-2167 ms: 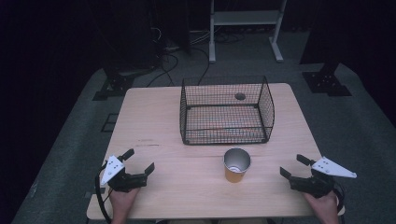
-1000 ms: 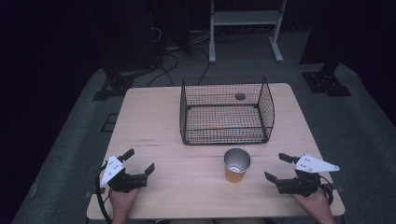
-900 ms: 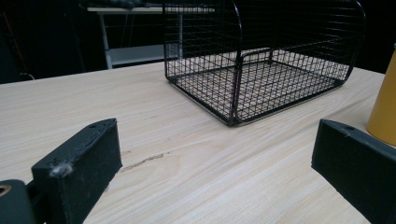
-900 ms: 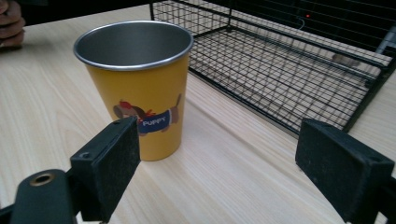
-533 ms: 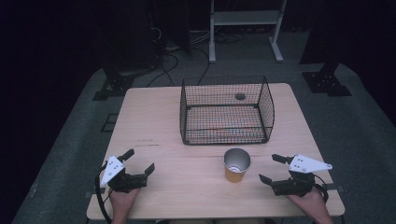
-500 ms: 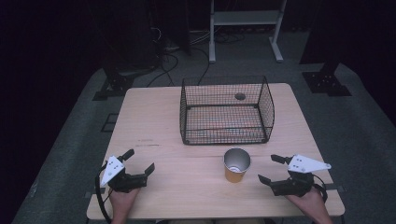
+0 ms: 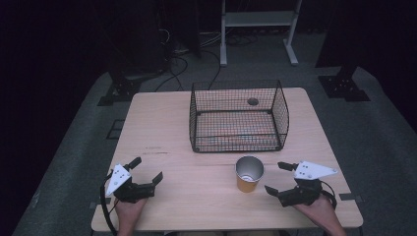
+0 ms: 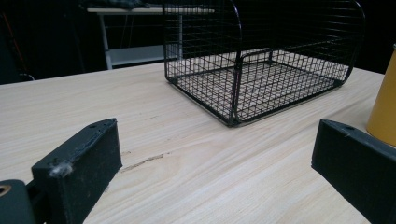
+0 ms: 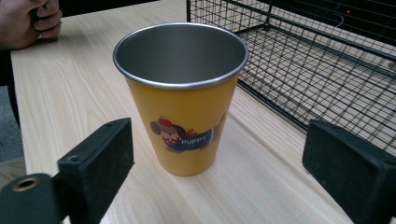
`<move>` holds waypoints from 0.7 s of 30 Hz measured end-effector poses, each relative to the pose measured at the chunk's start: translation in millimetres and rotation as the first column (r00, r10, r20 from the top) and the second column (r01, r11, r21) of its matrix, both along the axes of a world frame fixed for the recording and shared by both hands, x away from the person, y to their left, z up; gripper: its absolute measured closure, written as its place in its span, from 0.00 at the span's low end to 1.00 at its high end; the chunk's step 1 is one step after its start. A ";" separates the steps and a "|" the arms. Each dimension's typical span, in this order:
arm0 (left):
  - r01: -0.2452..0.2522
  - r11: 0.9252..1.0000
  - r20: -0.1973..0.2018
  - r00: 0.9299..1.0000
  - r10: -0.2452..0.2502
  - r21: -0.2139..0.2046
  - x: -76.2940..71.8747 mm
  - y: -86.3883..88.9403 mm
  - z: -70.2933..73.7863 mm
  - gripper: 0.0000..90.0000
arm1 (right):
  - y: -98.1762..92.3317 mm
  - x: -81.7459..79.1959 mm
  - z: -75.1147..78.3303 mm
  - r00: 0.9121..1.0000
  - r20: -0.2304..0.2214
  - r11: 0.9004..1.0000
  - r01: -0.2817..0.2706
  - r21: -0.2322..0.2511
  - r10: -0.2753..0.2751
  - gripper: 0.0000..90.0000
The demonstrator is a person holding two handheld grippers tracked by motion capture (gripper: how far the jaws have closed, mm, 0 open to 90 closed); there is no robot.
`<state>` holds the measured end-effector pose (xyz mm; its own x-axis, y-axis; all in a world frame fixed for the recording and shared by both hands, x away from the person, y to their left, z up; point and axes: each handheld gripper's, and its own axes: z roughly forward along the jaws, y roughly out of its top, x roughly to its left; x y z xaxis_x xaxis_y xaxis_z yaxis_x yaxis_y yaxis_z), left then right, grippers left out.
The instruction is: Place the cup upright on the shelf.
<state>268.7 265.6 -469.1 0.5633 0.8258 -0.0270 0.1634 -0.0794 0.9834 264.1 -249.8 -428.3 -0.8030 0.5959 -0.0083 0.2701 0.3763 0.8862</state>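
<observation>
A yellow metal cup (image 7: pixel 249 174) with a steel inside stands upright on the wooden table (image 7: pixel 167 128), just in front of a black wire basket (image 7: pixel 238 117). In the right gripper view the cup (image 9: pixel 184 93) shows a cartoon dog and the word Puppy, a short way ahead of the jaws. My right gripper (image 7: pixel 277 178) is open, just right of the cup and apart from it. At the table's front left my left gripper (image 7: pixel 146 170) is open with nothing in it. In the left gripper view the basket (image 8: pixel 261 60) lies ahead and the cup's side (image 8: pixel 384 107) at the right edge.
The basket is empty, with a round hole in the tabletop (image 7: pixel 253 102) seen through its back. A white metal stand (image 7: pixel 258 19) and cables (image 7: pixel 184 46) lie on the dark floor beyond the table. A hand (image 9: pixel 30 18) shows at the top left of the right gripper view.
My right gripper has moved left along the front of the table, closing in on the cup. The left gripper, the cup and the basket have stayed put.
</observation>
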 end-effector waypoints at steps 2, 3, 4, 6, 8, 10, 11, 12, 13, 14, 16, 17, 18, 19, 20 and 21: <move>0.000 1.000 0.000 1.000 0.000 0.002 -0.1 0.0 0.1 0.01 | 1.5 0.9 -0.1 1.000 0.000 1.000 -0.003 -0.004 0.003 0.08; 0.000 1.000 0.000 1.000 0.000 0.001 -0.1 -0.1 0.0 0.01 | 2.8 1.7 -0.3 1.000 -0.001 1.000 -0.004 -0.008 0.004 0.06; 0.000 1.000 0.000 1.000 0.000 0.002 -0.2 -0.1 0.1 0.01 | 4.3 2.7 -0.7 1.000 -0.005 1.000 -0.005 -0.008 0.005 0.04; 0.000 1.000 0.000 1.000 0.000 0.001 -0.1 0.0 0.0 0.01 | 7.4 4.9 -1.5 1.000 -0.014 1.000 -0.006 -0.015 0.006 0.03; 0.000 1.000 0.001 1.000 0.000 0.000 0.0 -0.1 0.0 0.01 | 9.9 6.5 -1.7 1.000 -0.021 1.000 -0.018 -0.010 0.018 0.03; 0.000 1.000 0.000 1.000 0.000 0.001 0.0 -0.1 0.0 0.01 | 13.0 7.7 -1.3 0.999 -0.024 1.000 -0.028 -0.010 0.028 0.02; 0.000 1.000 0.000 1.000 0.000 0.001 -0.1 0.0 0.0 0.01 | 15.9 8.9 -1.0 0.999 -0.026 0.999 -0.038 -0.007 0.038 0.02; 0.000 1.000 0.000 1.000 0.000 0.001 -0.1 0.0 0.0 0.01 | 15.9 8.9 -1.0 0.999 -0.026 0.999 -0.038 -0.007 0.038 0.02; 0.001 1.000 0.000 1.000 -0.001 0.001 -0.1 0.0 0.0 0.01 | 17.3 9.5 -1.0 0.999 -0.029 0.999 -0.042 -0.009 0.041 0.02; 0.001 1.000 0.000 1.000 -0.001 0.001 -0.1 0.0 0.0 0.01 | 19.0 10.2 -1.0 0.998 -0.033 0.999 -0.048 -0.010 0.047 0.02; 0.001 1.000 0.001 1.000 -0.001 0.002 -0.2 -0.2 0.0 0.01 | 21.3 11.2 -0.9 0.998 -0.037 0.998 -0.054 -0.012 0.053 0.02; 0.001 1.000 0.001 1.000 -0.001 0.001 -0.2 -0.3 0.0 0.01 | 23.6 12.6 -0.8 0.997 -0.039 0.998 -0.063 -0.010 0.062 0.02; 0.001 1.000 0.001 1.000 -0.001 0.001 -0.2 -0.3 0.0 0.01 | 23.6 12.6 -0.8 0.997 -0.039 0.998 -0.063 -0.010 0.062 0.02; 0.001 1.000 0.000 1.000 -0.001 0.001 -0.1 -0.3 0.0 0.01 | 24.9 13.4 -0.9 0.997 -0.043 0.998 -0.067 -0.007 0.067 0.02; 0.001 1.000 0.000 1.000 -0.001 0.001 -0.1 -0.2 0.0 0.01 | 28.1 14.5 -1.2 0.996 -0.051 0.997 -0.077 -0.010 0.076 0.02; 0.001 1.000 0.000 1.000 -0.001 0.002 -0.2 -0.1 0.1 0.01 | 28.1 14.5 -1.2 0.996 -0.051 0.997 -0.077 -0.010 0.076 0.02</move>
